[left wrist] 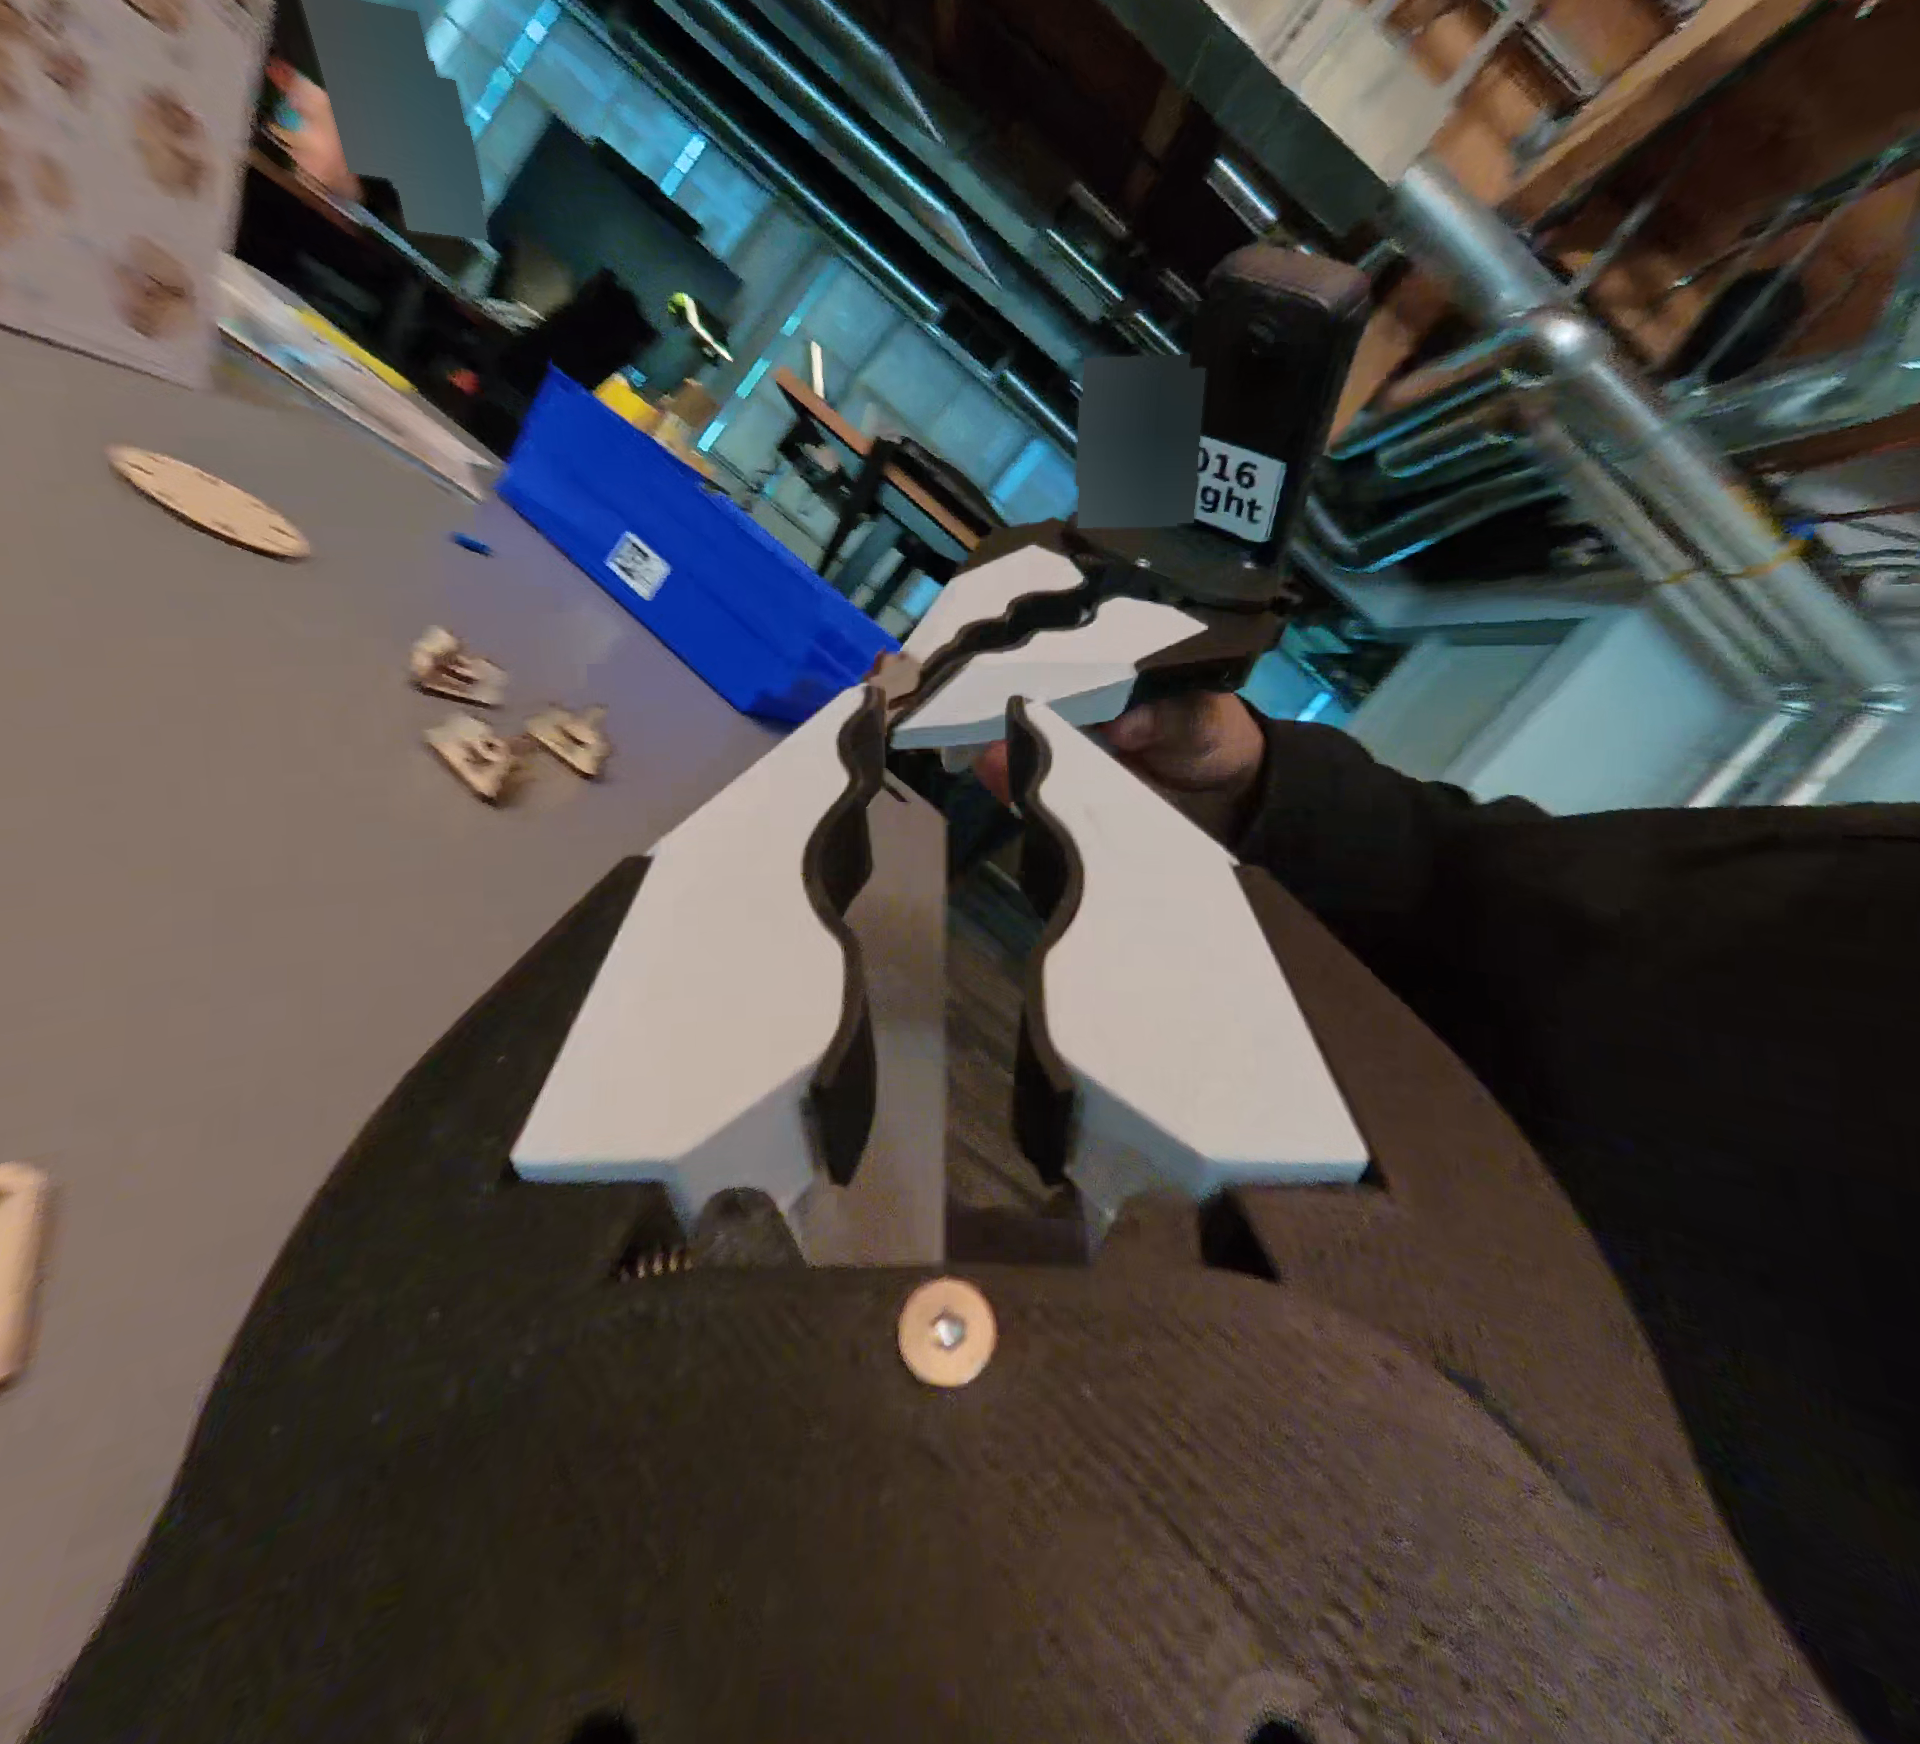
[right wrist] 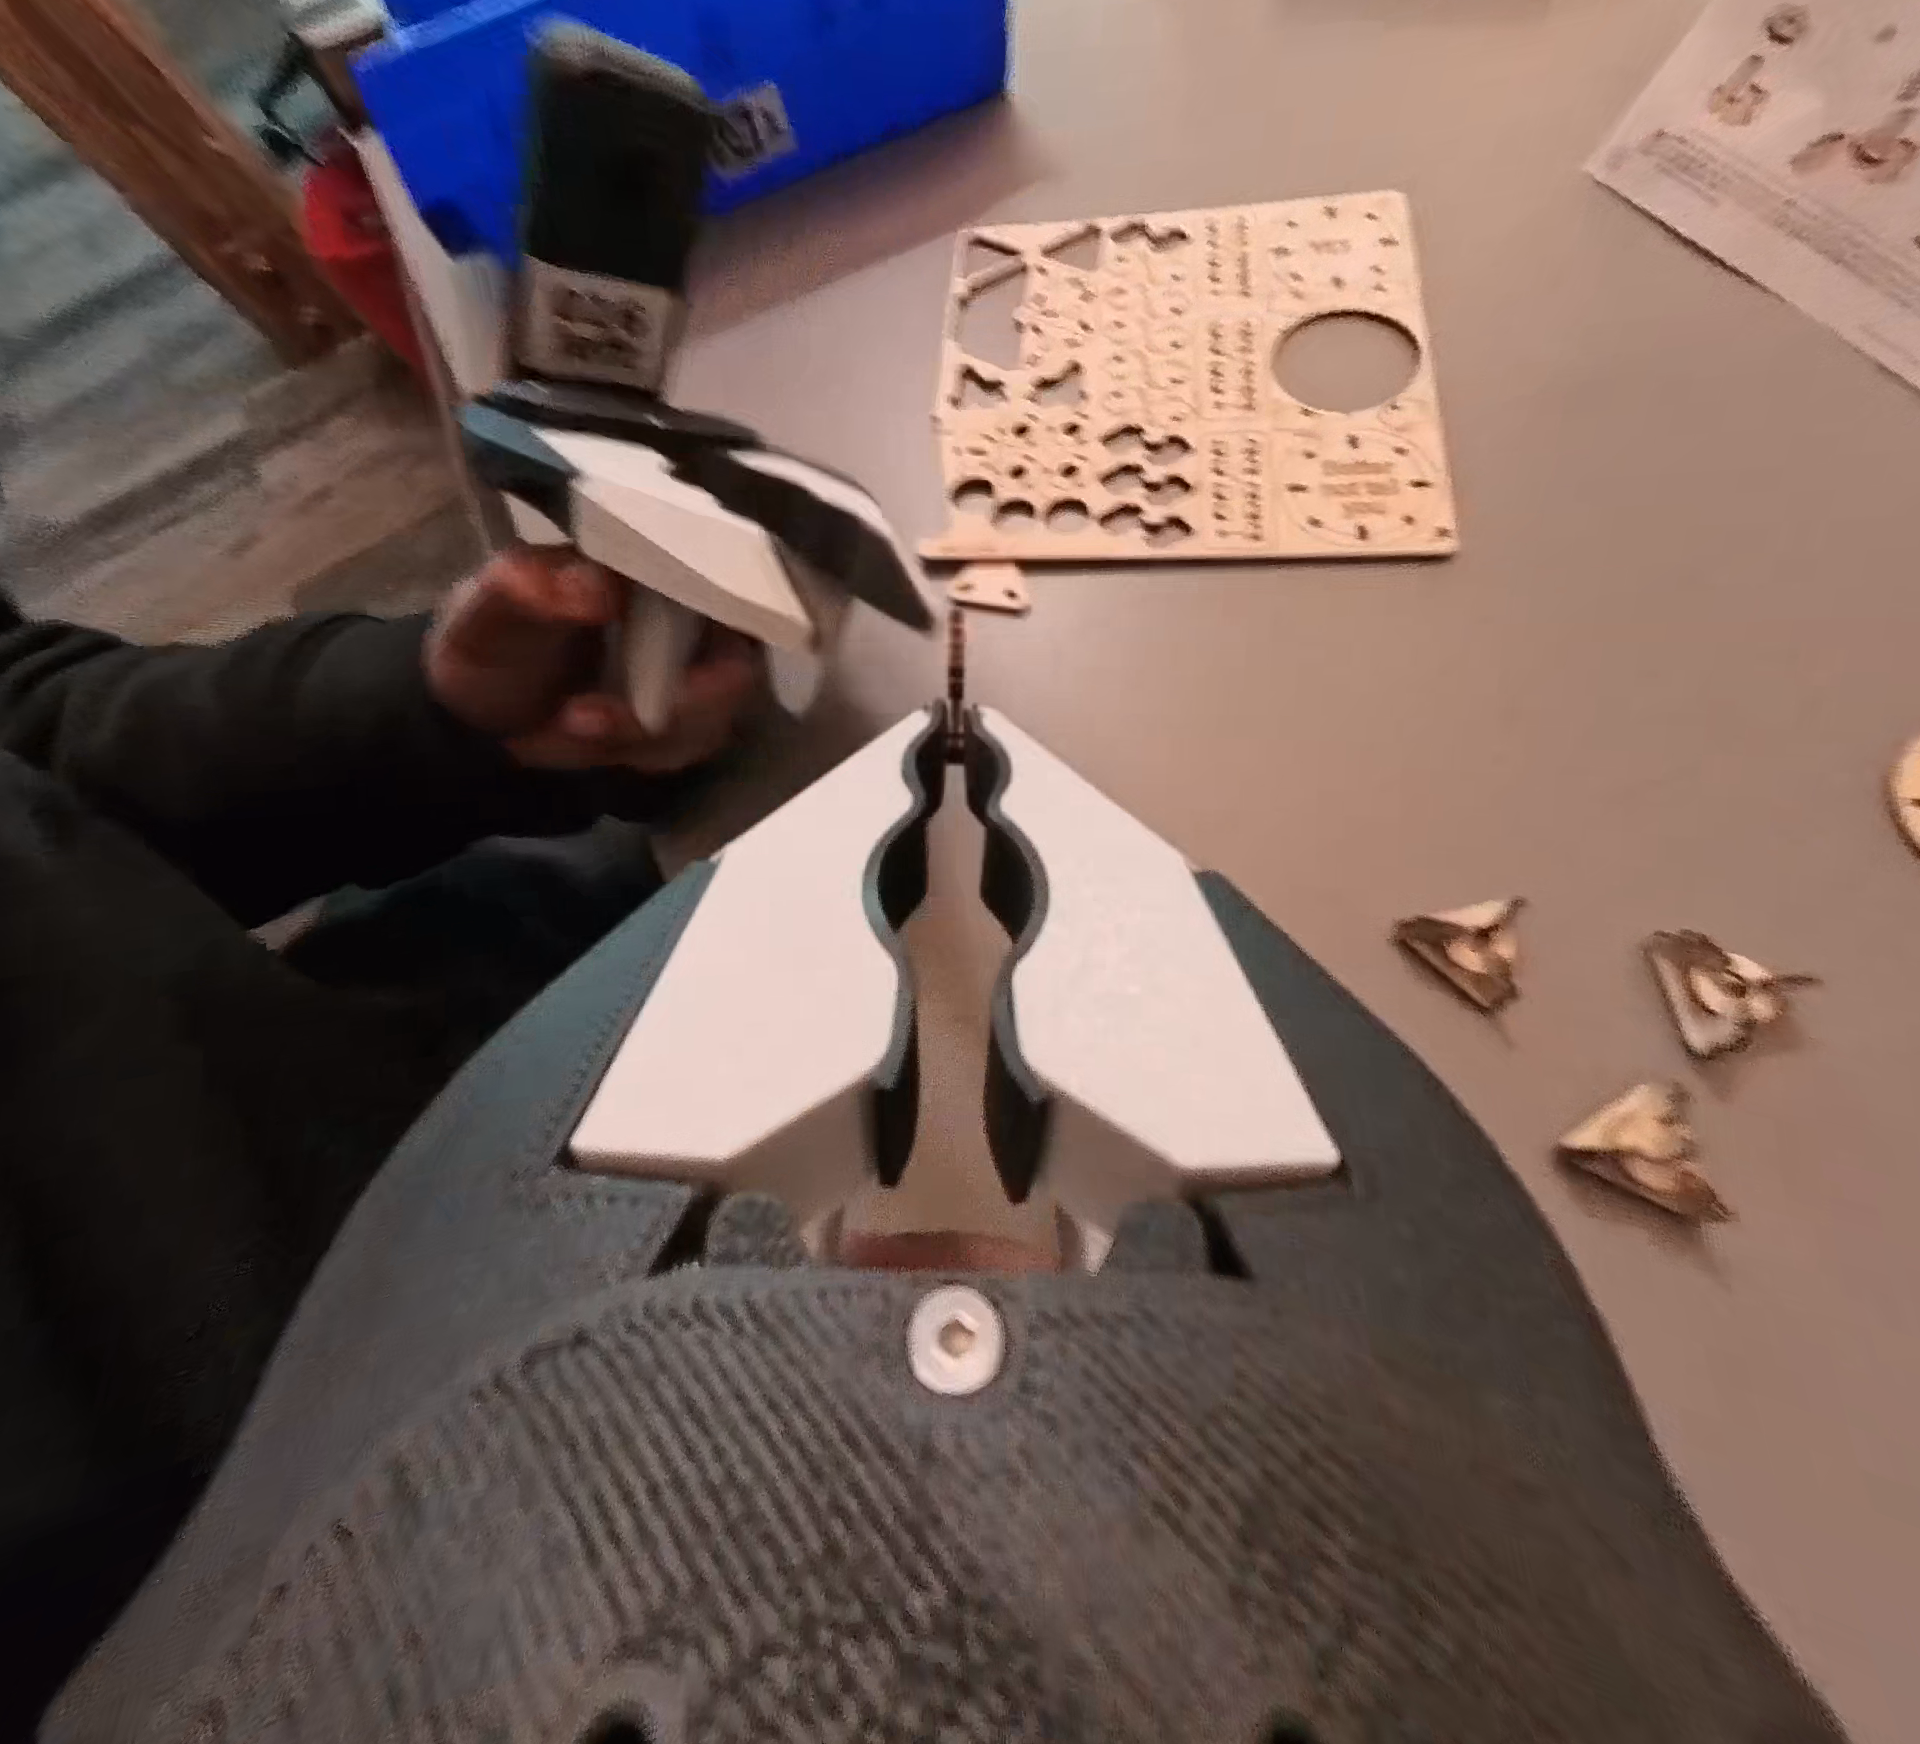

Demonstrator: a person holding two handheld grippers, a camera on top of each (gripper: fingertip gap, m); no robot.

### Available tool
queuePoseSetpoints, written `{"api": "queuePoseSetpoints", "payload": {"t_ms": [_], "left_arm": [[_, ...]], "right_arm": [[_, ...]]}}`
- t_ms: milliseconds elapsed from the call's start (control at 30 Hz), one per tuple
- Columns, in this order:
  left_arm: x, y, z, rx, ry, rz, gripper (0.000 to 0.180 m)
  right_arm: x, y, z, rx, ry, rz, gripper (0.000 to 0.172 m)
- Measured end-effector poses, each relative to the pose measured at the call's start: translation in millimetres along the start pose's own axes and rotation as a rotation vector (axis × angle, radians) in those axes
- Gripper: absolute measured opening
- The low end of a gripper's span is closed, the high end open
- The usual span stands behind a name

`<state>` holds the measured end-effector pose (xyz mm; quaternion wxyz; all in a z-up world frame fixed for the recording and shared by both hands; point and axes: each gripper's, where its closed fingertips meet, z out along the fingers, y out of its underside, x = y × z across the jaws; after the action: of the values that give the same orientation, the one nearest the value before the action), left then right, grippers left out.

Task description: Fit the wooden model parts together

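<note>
Right gripper (right wrist: 954,720): jaws clamped on a thin wooden piece (right wrist: 954,655), seen edge-on, standing out past the tips above the grey surface (right wrist: 1299,759). In the left wrist view the same piece (left wrist: 886,668) shows as a small tan tab at the right gripper's tips, touching or just beside the tip of the left gripper's near finger (left wrist: 868,707); contact cannot be told. Left gripper (left wrist: 940,718): jaws apart, nothing between the pads; it sits tip to tip with the right one, both raised off the surface. Items about: a punched plywood sheet (right wrist: 1195,375) flat beyond the right jaws, with a small loose tab (right wrist: 987,591) at its near edge; three small folded wooden assemblies (right wrist: 1621,1050) to the right of it; a blue bin (right wrist: 727,1) at the far edge; a printed sheet (right wrist: 1787,84) at far right; a wooden disc (left wrist: 208,501) in the left view. Judgement: the piece is carried by the right gripper alone, the left one released or not yet gripping.
</note>
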<state>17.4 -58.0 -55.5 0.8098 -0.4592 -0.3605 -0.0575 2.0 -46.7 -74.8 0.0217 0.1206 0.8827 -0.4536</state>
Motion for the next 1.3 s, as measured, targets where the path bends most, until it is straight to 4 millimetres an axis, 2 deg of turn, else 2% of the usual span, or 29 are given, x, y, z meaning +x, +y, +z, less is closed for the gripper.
{"api": "queuePoseSetpoints", "payload": {"t_ms": [33, 100, 200, 333, 467, 533, 667, 800, 900, 1000, 1100, 1200, 1300], "left_arm": [[-2.7, -6.6, -5.8, 0.016, -0.021, 0.021, 0.023], [-8.0, -16.2, -17.6, 0.023, -0.053, 0.061, 0.022], [-17.3, -27.8, -33.7, 0.031, -0.106, 0.107, 0.020], [-19.6, -39.3, -45.3, 0.081, -0.099, 0.089, 0.019], [-18.8, -39.9, -44.8, 0.092, -0.062, 0.046, 0.019], [-19.1, -39.2, -44.2, 0.088, -0.064, 0.047, 0.019], [-19.6, -39.8, -44.4, 0.093, -0.060, 0.037, 0.019], [-21.0, -41.0, -45.2, 0.101, -0.062, 0.028, 0.019], [-22.0, -40.6, -44.8, 0.098, -0.066, 0.027, 0.019], [-22.8, -39.4, -43.7, 0.092, -0.069, 0.024, 0.019], [-23.0, -39.3, -43.5, 0.092, -0.068, 0.021, 0.019], [-23.4, -39.7, -43.6, 0.096, -0.066, 0.014, 0.019], [-23.8, -39.2, -43.3, 0.093, -0.070, 0.016, 0.019]], "right_arm": [[10.6, 8.1, 2.5, -0.067, 0.031, 0.006, 0.001], [28.9, 38.6, 7.7, -0.271, 0.062, 0.066, 0.001], [36.3, 83.4, 9.9, -0.546, 0.027, 0.253, 0.001], [38.9, 98.2, 7.3, -0.666, 0.046, 0.346, 0.001], [30.1, 106.4, 13.1, -0.736, 0.047, 0.325, 0.001], [33.8, 107.2, 15.9, -0.744, 0.077, 0.293, 0.001], [38.4, 91.9, 25.0, -0.659, 0.058, 0.303, 0.001], [47.5, 101.3, 24.4, -0.705, 0.092, 0.262, 0.001], [45.1, 110.5, 13.3, -0.760, 0.090, 0.277, 0.001], [46.6, 124.4, -7.1, -0.848, 0.132, 0.266, 0.001], [44.8, 116.3, -12.9, -0.791, 0.134, 0.261, 0.001], [50.6, 106.8, -16.9, -0.778, 0.158, 0.143, 0.001], [63.1, 107.1, -22.5, -0.890, 0.195, -0.135, 0.001]]}}
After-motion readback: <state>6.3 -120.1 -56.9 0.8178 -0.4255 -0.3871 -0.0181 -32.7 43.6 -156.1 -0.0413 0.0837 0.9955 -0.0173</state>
